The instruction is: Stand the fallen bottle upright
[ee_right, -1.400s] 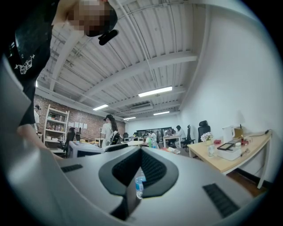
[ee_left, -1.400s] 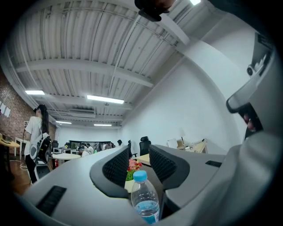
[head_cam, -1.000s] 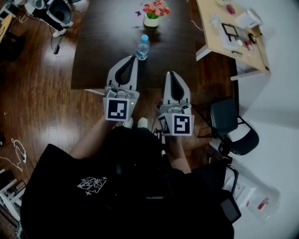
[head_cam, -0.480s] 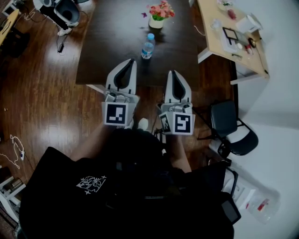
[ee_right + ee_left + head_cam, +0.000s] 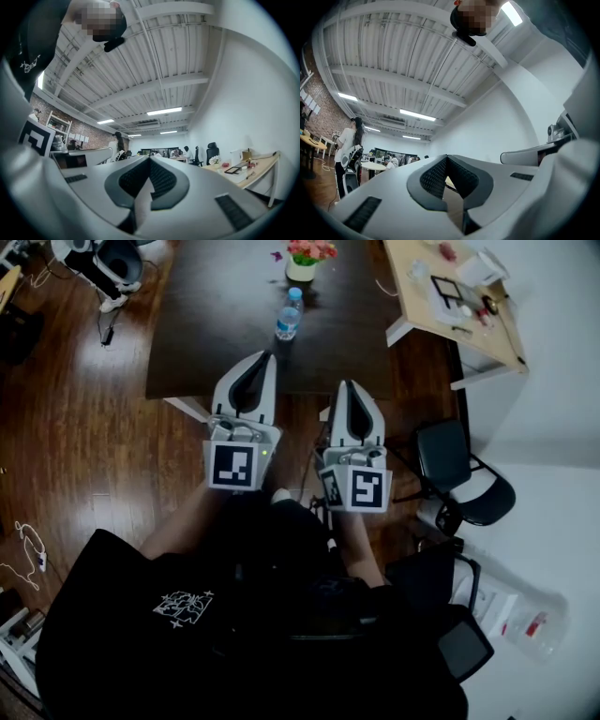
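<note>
Bottle [image 5: 288,319] on dark counter [image 5: 206,324], just beside flower pot [image 5: 302,266]; lying or upright unclear from above. Left hand-held gripper [image 5: 264,357] and right hand-held gripper [image 5: 347,386] both closed, empty, well apart from it. Judged approach step; next: open one, reach bottle

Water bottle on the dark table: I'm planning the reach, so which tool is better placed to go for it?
Left, probably. The left tool points almost straight at the water bottle; the right tool sits farther off to the side. Both are shut and empty, so either must open first.
</note>
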The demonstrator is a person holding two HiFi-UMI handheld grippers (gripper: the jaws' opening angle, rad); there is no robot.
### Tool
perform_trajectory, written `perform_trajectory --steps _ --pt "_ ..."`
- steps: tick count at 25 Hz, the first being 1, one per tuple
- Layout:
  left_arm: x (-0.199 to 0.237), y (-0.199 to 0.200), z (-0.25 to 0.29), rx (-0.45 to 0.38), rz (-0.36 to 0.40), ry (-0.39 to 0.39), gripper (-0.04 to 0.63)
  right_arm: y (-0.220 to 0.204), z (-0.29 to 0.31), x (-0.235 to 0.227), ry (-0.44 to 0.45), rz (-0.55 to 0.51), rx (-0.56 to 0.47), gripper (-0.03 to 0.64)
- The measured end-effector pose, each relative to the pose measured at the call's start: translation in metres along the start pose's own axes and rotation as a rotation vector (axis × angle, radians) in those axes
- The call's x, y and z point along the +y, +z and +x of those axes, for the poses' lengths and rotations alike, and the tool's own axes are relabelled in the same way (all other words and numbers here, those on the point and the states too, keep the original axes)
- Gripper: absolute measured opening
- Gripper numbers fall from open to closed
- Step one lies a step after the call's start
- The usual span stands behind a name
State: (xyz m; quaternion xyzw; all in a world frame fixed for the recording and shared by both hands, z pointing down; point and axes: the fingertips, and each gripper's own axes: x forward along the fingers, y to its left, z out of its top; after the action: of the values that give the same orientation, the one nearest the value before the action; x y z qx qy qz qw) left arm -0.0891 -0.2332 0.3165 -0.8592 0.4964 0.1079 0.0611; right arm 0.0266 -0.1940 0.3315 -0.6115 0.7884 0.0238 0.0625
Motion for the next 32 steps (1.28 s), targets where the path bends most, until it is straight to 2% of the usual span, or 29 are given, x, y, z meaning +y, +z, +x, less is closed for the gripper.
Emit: perform_trajectory --steps 9,19,26,32 --pt "-0.042 0.040 -0.064 -0.023 0.029 0.057 -0.014 0.025 -0.072 0.018 0.059 0.022 -0.040 0.014" --pt "-0.123 0.046 -0.168 0.034 0.047 0.102 -0.014 0.025 -0.191 0.028 0.102 0.056 -0.016 0.014" --pt "-0.140 0.064 -0.226 0.042 0.054 0.122 -0.014 0.036 -0.241 0.056 0.122 0.076 -0.026 0.014" --pt "-0.144 0.077 -0.246 0.012 0.031 0.084 -0.014 0.049 -0.254 0.079 0.117 0.047 -0.037 0.014"
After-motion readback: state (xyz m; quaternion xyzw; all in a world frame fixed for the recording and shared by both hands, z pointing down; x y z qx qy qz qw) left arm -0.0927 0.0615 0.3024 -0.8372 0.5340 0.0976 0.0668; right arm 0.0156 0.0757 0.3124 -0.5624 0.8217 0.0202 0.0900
